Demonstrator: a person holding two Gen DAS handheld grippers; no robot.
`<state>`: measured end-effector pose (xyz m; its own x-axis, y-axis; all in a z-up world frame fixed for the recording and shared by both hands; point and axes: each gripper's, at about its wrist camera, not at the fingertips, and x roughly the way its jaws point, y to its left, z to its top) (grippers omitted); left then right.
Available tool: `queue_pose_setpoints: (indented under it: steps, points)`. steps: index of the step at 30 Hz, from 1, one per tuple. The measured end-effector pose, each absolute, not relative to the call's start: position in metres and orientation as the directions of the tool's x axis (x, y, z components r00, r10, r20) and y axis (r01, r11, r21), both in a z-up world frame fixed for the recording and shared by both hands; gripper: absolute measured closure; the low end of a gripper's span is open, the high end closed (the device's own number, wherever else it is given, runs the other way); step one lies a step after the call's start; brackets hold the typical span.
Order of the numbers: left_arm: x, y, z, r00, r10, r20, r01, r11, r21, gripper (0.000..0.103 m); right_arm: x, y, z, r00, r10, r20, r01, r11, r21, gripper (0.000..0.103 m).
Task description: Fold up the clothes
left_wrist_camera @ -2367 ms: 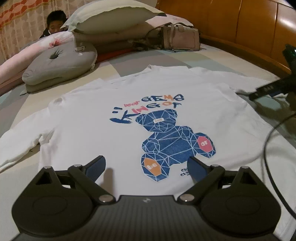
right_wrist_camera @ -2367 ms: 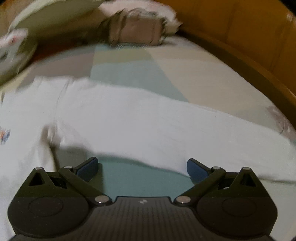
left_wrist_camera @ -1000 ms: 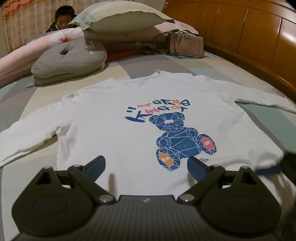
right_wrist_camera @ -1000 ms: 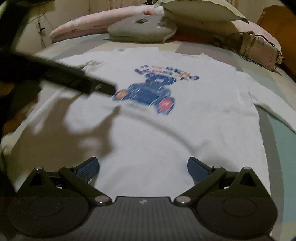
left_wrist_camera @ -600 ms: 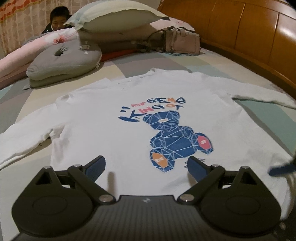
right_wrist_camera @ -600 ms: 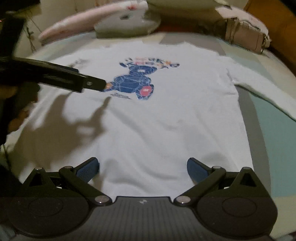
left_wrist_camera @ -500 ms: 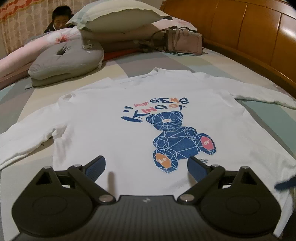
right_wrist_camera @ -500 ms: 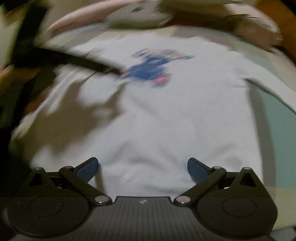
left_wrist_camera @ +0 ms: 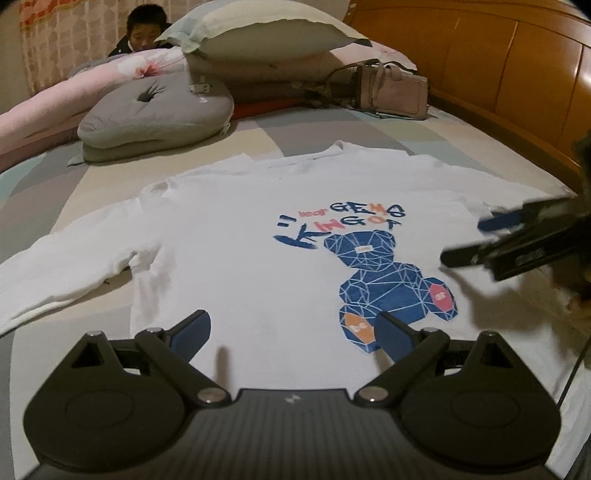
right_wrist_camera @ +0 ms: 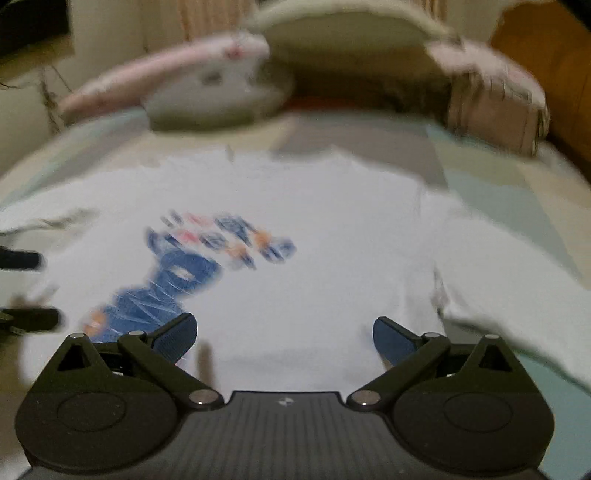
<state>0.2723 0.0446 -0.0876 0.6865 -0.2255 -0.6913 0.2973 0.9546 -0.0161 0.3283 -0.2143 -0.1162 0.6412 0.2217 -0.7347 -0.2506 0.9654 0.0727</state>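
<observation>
A white long-sleeved shirt (left_wrist_camera: 229, 258) lies flat and face up on the bed (left_wrist_camera: 55, 206), straight ahead of the left claw (left_wrist_camera: 293, 332), with its hem nearest the fingers and its collar at the far end. The print is a blue bear built of white-lined facets, with orange and pink patches, and blue and orange lettering above it. The cloth looks soft and matte, and it is lightly rumpled where the sleeve on the left meets the body.

The left claw is spread wide and holds nothing; its blue ribbed pads sit on black linkage arms just above the hem. The right claw (right_wrist_camera: 284, 336) is also wide apart and empty, hovering over the shirt's lower half.

The left view is sharp. It shows the right claw (left_wrist_camera: 491, 236) reaching in from the right side over the shirt. Beyond the collar are a grey dimpled cushion (left_wrist_camera: 155, 110), a pale pillow (left_wrist_camera: 266, 33), a beige handbag (left_wrist_camera: 391, 92), a glossy wooden headboard (left_wrist_camera: 517, 55), and a person (left_wrist_camera: 146, 31) behind the bedding.

The right view is smeared with motion blur. It shows the shirt's other sleeve (right_wrist_camera: 517, 295) trailing off to the right, and dark finger tips at its left edge.
</observation>
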Motion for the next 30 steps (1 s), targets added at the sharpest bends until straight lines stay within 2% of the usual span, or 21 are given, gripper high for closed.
queue_pose_setpoints:
  steps: [3,5,6,10,13,19,24,27,30]
  points:
    - [0.274,0.046,-0.089,0.684,-0.222,-0.695,0.288,0.957,-0.022,0.008,0.332,-0.236,-0.124,0.689,0.138,-0.711,-0.191,0.982,0.006,0.0]
    - [0.275,0.046,-0.09,0.682,-0.221,-0.697,0.289,0.957,-0.021,0.008,0.335,-0.253,-0.117,0.691,0.086,-0.718,-0.085,0.996,0.038,0.0]
    - [0.275,0.046,-0.091,0.681,-0.222,-0.698,0.291,0.956,-0.02,0.008,0.331,-0.257,-0.113,0.695,0.104,-0.712,-0.079,0.995,0.068,0.0]
    - [0.275,0.043,-0.092,0.677,-0.223,-0.702,0.296,0.955,-0.019,0.008,0.305,-0.243,-0.098,0.709,0.214,-0.672,-0.186,0.976,0.115,0.0]
    - [0.275,0.04,-0.093,0.673,-0.224,-0.705,0.304,0.953,-0.013,0.008,0.289,-0.221,-0.107,0.667,0.256,-0.7,-0.293,0.954,0.069,0.0]
    - [0.272,0.04,-0.091,0.676,-0.229,-0.7,0.312,0.95,-0.009,0.008,0.284,-0.235,-0.118,0.656,0.113,-0.746,-0.162,0.987,0.006,0.0]
    - [0.272,0.043,-0.088,0.677,-0.237,-0.697,0.307,0.951,-0.026,0.008,0.242,-0.208,-0.095,0.657,0.175,-0.733,-0.271,0.963,-0.013,0.0]
    - [0.271,0.041,-0.088,0.673,-0.249,-0.696,0.319,0.947,-0.03,0.008,0.218,-0.181,-0.104,0.633,0.183,-0.752,-0.334,0.941,-0.051,0.0]
    - [0.268,0.04,-0.088,0.675,-0.244,-0.696,0.322,0.947,-0.019,0.008,0.197,-0.167,-0.118,0.605,0.152,-0.781,-0.316,0.947,-0.061,0.0]
